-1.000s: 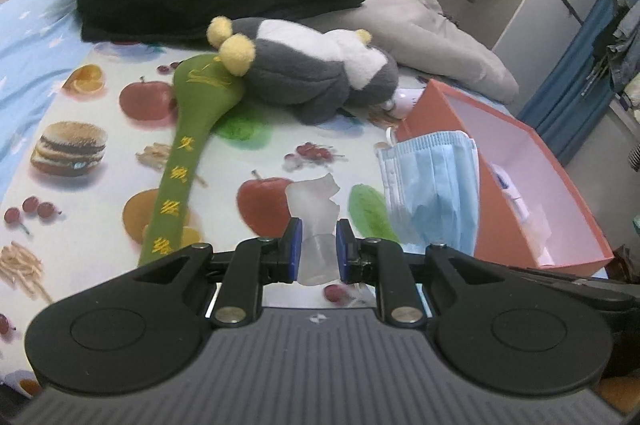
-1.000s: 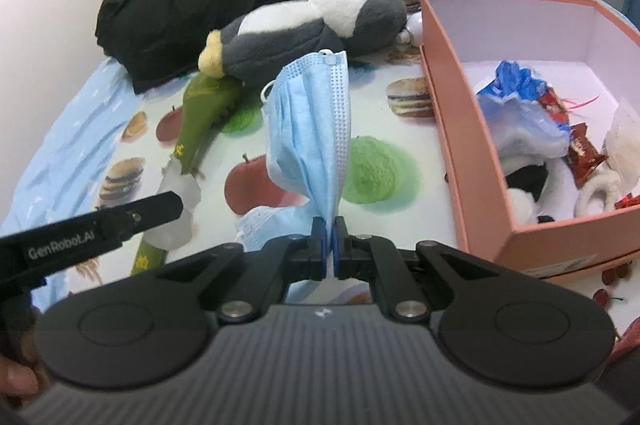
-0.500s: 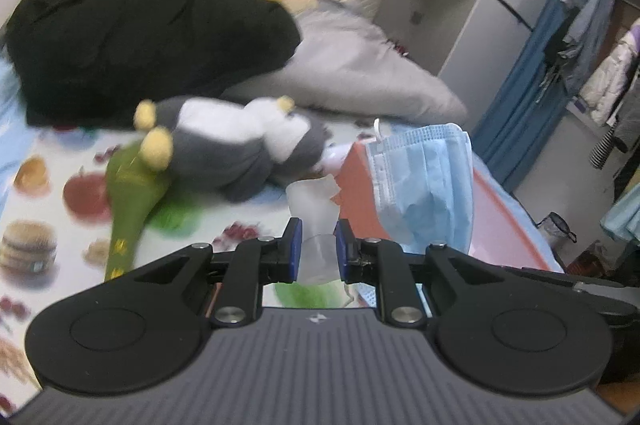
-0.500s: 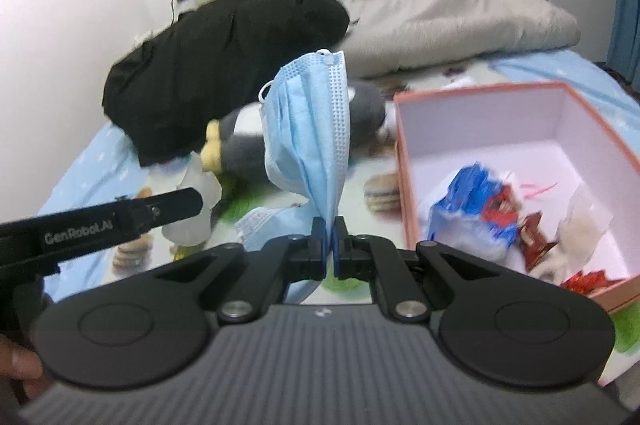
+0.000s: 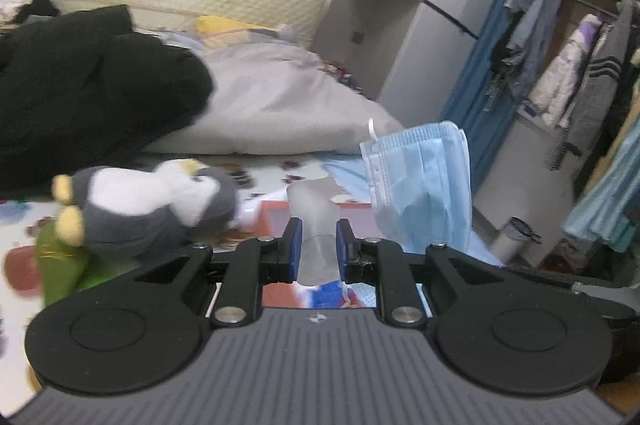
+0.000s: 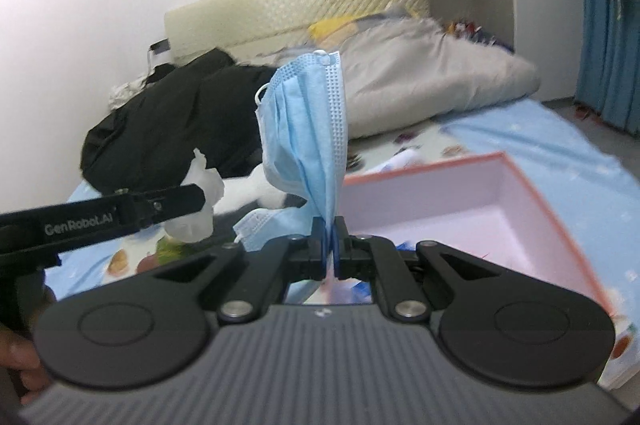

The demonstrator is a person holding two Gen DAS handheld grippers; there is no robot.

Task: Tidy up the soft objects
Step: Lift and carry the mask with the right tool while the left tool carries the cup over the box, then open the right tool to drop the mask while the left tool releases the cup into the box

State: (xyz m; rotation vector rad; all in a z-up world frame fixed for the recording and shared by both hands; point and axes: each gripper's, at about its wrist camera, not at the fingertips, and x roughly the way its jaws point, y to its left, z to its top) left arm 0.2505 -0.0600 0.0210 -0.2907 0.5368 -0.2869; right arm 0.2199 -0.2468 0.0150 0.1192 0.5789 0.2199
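- Both claws have lifted off the bed, loads in tow!
- Left claw (image 5: 317, 245) clamped on a tissue (image 5: 313, 213).
- Right claw (image 6: 329, 241) pinched tight on the mask (image 6: 308, 129), box (image 6: 460, 193) at its 2 o'clock.

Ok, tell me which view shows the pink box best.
The right wrist view. The pink box shows its open top, its salmon rim and most of its pale inside there. In the left wrist view only a strip of the box peeks out behind the left tool and its clear wrapper.
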